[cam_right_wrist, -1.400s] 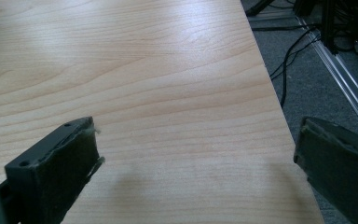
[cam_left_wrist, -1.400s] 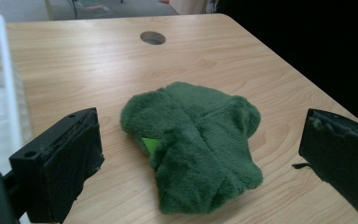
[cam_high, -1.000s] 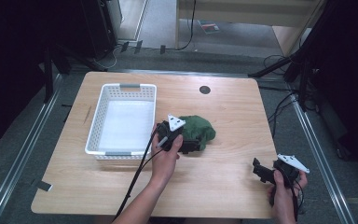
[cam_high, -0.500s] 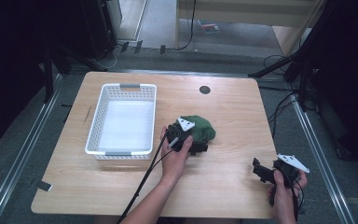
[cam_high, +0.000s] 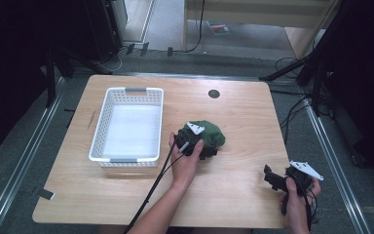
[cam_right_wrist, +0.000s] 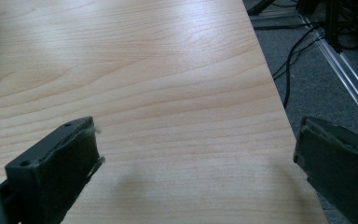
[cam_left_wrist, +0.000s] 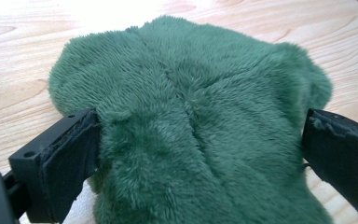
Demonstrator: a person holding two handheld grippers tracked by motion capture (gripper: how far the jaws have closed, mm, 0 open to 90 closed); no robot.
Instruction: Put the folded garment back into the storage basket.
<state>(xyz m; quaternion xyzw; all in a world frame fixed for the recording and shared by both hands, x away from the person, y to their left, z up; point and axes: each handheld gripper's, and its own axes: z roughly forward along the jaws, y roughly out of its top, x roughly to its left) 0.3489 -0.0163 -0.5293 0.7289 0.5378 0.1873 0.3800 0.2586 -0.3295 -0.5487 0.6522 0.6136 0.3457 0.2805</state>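
Right gripper (cam_high: 275, 178), nearest the person: jaws spread wide over bare wooden surface (cam_right_wrist: 135, 70), gripping nothing, well apart from the plush. Left gripper (cam_left_wrist: 200, 144): jaws spread to either side of the green plush toy (cam_left_wrist: 191, 121), pads at its flanks but not visibly squeezing it. The plush lies on the surface just right of the white perforated basket (cam_high: 126, 92). Judged light, soft and compressible, with pile unlikely to slip; a pinch across the thick middle should hold it best.
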